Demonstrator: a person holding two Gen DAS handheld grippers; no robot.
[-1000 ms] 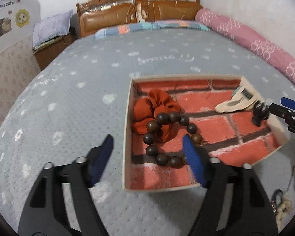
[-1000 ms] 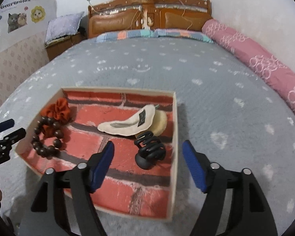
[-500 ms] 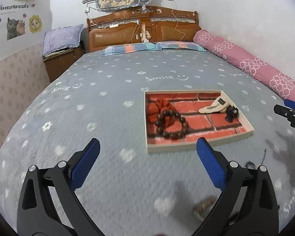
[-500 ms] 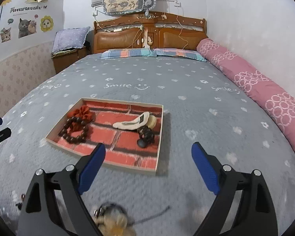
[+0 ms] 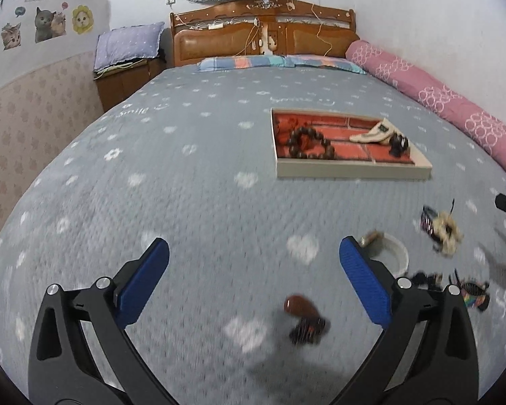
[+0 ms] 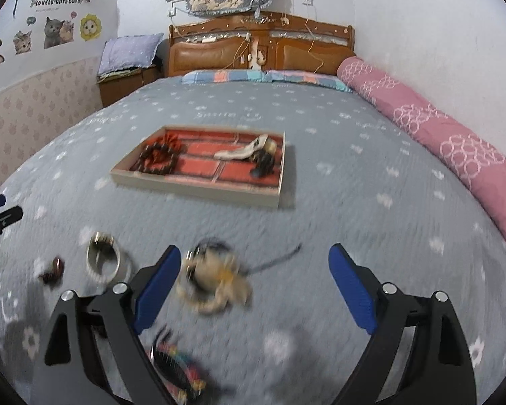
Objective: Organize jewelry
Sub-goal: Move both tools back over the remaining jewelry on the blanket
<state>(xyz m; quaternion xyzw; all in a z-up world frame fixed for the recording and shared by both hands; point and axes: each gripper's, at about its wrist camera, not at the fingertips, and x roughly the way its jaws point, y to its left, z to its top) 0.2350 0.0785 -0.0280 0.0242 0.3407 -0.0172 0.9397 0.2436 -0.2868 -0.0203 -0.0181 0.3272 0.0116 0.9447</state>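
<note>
Meanwhile, on a grey bedspread (image 5: 192, 182) dotted with white flowers, the left gripper (image 5: 253, 276) hangs released with nothing between its blue pads (image 5: 141, 287); its jaws have just been opening. Just ahead of it lies a blurred reddish-brown clip (image 5: 303, 320), and to its right a white bangle (image 5: 393, 253), a cream flower hair tie (image 5: 447, 231) and a small striped piece (image 5: 474, 295), all loose on the cover. Farther up the bed sits the tray (image 5: 350, 171) with a red brick-pattern floor, holding a dark bead bracelet (image 5: 312, 143) on the left, a cream hair clip (image 5: 374, 133) and a black claw clip (image 5: 398, 143) on the right. In the right wrist view, the right gripper (image 6: 253, 283) is likewise spread wide and empty, the flower hair tie (image 6: 216, 280) lying between its fingers (image 6: 352, 290) and touching neither.
</note>
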